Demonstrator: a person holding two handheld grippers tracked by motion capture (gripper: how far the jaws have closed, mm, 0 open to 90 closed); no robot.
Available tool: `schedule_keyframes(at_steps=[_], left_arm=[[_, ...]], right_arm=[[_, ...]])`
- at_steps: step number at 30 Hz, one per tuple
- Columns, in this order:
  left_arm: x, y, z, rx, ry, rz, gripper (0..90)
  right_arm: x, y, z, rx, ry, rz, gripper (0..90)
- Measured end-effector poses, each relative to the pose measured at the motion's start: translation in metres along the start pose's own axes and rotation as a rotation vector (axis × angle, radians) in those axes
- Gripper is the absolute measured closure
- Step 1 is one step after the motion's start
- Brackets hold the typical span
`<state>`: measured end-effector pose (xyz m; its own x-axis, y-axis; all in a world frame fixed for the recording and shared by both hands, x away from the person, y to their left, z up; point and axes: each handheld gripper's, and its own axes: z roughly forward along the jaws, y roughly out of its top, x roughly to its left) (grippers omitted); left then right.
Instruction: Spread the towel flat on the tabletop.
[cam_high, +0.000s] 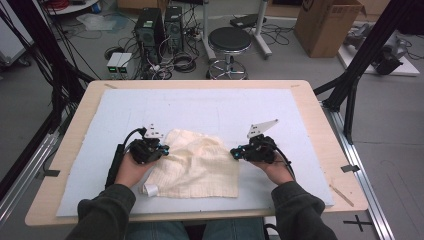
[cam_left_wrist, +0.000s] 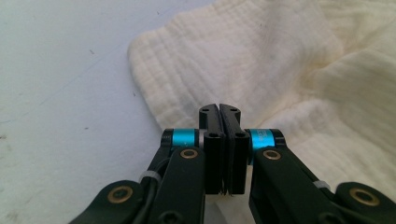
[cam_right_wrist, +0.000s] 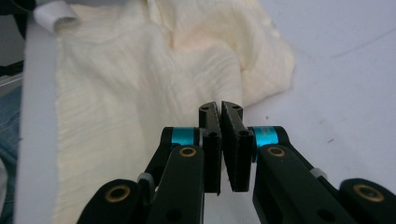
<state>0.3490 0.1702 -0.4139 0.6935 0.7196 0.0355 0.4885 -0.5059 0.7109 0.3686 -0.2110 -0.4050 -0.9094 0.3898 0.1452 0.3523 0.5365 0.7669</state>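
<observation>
Both tongs, left tongs (cam_high: 165, 150) and right tongs (cam_high: 233, 153), sit clenched and empty flanking the cream cloth (cam_high: 197, 162) on the pale-matted surface (cam_high: 200, 107); beyond the cloth, a black stool (cam_high: 229, 41) and computer towers (cam_high: 159, 27).

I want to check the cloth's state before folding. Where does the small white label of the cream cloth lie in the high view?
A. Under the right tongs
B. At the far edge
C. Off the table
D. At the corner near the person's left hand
D: the white label sits at the cream cloth's near corner, just beside the person's left hand.
</observation>
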Motion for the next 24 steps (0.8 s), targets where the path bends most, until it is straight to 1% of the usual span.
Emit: schedule_keyframes(at_steps=[2, 4, 7, 9, 12, 14, 15, 17, 18, 19, 20, 21, 22, 24], left_arm=[[-0.002, -0.003, -0.008, -0.014, -0.003, 0.003, 87.9], [-0.005, -0.008, -0.016, -0.03, -0.006, -0.006, 87.9], [-0.009, -0.019, -0.028, -0.035, -0.019, -0.005, 87.9], [-0.012, -0.027, -0.033, -0.036, -0.027, -0.018, 87.9], [-0.016, -0.039, -0.039, -0.033, -0.041, -0.021, 87.9], [-0.02, -0.048, -0.041, -0.035, -0.059, -0.029, 87.8], [-0.02, -0.051, -0.042, -0.031, -0.066, -0.021, 87.6], [-0.02, -0.055, -0.043, -0.051, -0.088, -0.035, 85.4], [-0.019, -0.055, -0.045, -0.063, -0.104, -0.038, 81.1], [-0.018, -0.054, -0.046, -0.073, -0.112, -0.039, 75.4], [-0.017, -0.052, -0.048, -0.091, -0.116, -0.048, 68.5], [-0.015, -0.05, -0.05, -0.107, -0.122, -0.053, 68.5], [-0.012, -0.047, -0.051, -0.125, -0.124, -0.055, 65.3], [-0.008, -0.04, -0.052, -0.145, -0.108, -0.061, 58.0]], right_arm=[[0.009, 0.006, -0.012, -0.021, -0.008, -0.031, 86.7], [0.021, 0.01, -0.021, -0.023, -0.009, -0.069, 86.6], [0.039, 0.01, -0.027, -0.023, 0.007, -0.107, 86.6], [0.051, 0.005, -0.025, -0.009, 0.028, -0.12, 86.6], [0.068, -0.005, -0.014, 0.029, 0.068, -0.142, 86.6], [0.076, -0.012, -0.006, 0.047, 0.096, -0.146, 86.5], [0.079, -0.015, -0.002, 0.064, 0.106, -0.148, 86.4], [0.083, -0.017, 0.004, 0.087, 0.118, -0.157, 85.2], [0.083, -0.017, 0.005, 0.085, 0.129, -0.16, 81.7], [0.082, -0.015, 0.005, 0.074, 0.127, -0.157, 76.5], [0.078, -0.008, 0.0, 0.033, 0.133, -0.137, 70.1], [0.078, -0.008, 0.0, 0.033, 0.133, -0.137, 70.1], [0.075, -0.003, -0.003, 0.007, 0.122, -0.138, 68.2], [0.068, 0.007, -0.009, -0.035, 0.093, -0.121, 64.0]])
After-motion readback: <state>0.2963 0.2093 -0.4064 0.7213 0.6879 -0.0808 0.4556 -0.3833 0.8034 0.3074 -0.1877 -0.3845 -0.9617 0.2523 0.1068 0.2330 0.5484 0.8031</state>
